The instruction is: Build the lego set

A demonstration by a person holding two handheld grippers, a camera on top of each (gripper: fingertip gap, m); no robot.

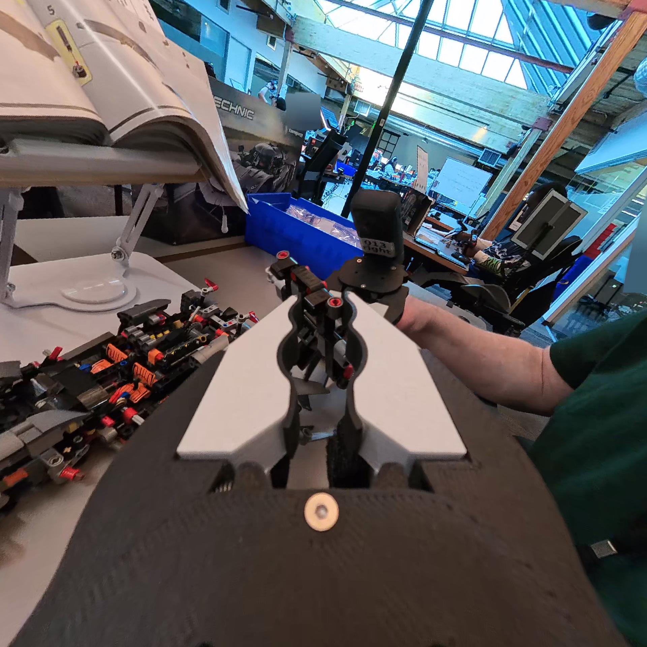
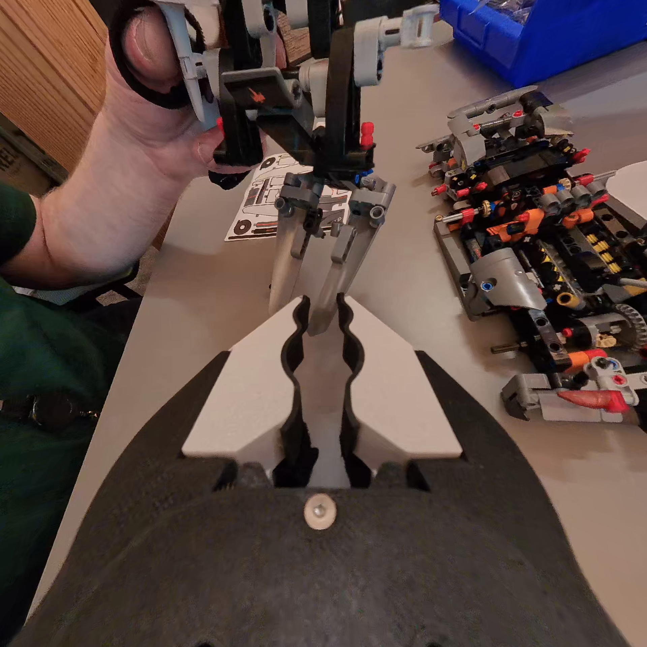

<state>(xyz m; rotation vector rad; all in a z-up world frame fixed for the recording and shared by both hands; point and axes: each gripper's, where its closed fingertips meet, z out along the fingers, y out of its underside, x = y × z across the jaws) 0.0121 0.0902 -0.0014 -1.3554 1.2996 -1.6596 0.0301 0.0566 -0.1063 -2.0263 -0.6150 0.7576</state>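
My left gripper [image 1: 322, 303] is shut on a black lego subassembly [image 1: 315, 325] with red pins and holds it above the table. The same subassembly [image 2: 336, 140] shows in the right wrist view, with two long grey panels hanging from it. My right gripper [image 2: 322, 303] is shut on the tip of the nearer grey panel [image 2: 332, 280]. The right gripper's black housing [image 1: 376, 238] shows just beyond the subassembly in the left wrist view. The large partly built lego chassis [image 1: 105, 367] lies on the table, to the right in the right wrist view [image 2: 542, 245].
An open instruction book [image 1: 105, 87] rests on a white stand [image 1: 98, 290] at the back left. A blue bin [image 1: 297, 234] holds bagged parts. A sticker sheet [image 2: 255, 213] lies on the grey table [image 2: 210, 315]. A person's hand [image 2: 133, 157] holds the left gripper. One gripper's finger ends stand about 11 cm off the other's.
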